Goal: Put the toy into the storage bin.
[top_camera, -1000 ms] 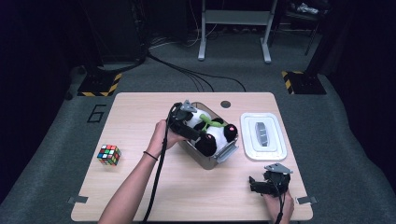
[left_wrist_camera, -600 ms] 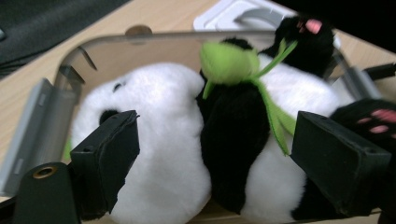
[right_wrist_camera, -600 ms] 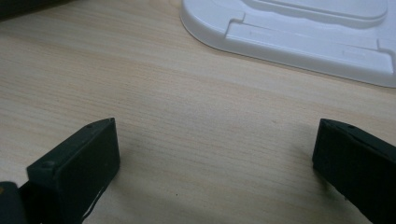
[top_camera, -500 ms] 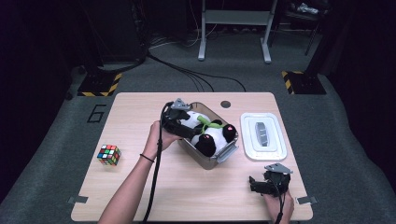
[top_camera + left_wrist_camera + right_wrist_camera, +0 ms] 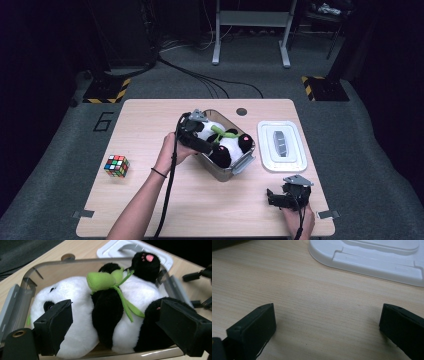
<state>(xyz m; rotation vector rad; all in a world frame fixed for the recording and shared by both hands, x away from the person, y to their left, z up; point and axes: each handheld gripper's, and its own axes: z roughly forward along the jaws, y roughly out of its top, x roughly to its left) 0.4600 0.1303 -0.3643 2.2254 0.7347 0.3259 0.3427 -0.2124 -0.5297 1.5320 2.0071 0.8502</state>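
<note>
A black-and-white panda plush [image 5: 226, 143] with a green scarf lies on its back in a clear plastic container [image 5: 235, 171] at the table's middle. My left gripper [image 5: 202, 141] hangs over the container's left rim. Its jaws have just been opening. In the left gripper view the panda [image 5: 82, 305] lies between and beyond the spread jaws, and the pads do not press on it. The container's rim [image 5: 75, 262] curves behind the panda. My right gripper [image 5: 276, 196] rests open near the front right table edge, with bare wood between its jaws [image 5: 327, 312].
A white lid [image 5: 281, 145] lies flat to the right of the container, and its edge [image 5: 372, 255] shows ahead of the right gripper. A colourful puzzle cube [image 5: 116, 166] sits at the table's left. Cables and stand legs lie on the floor beyond.
The left hand has shifted slightly back toward the container's left rim while the panda stays inside. The right gripper has not moved.
</note>
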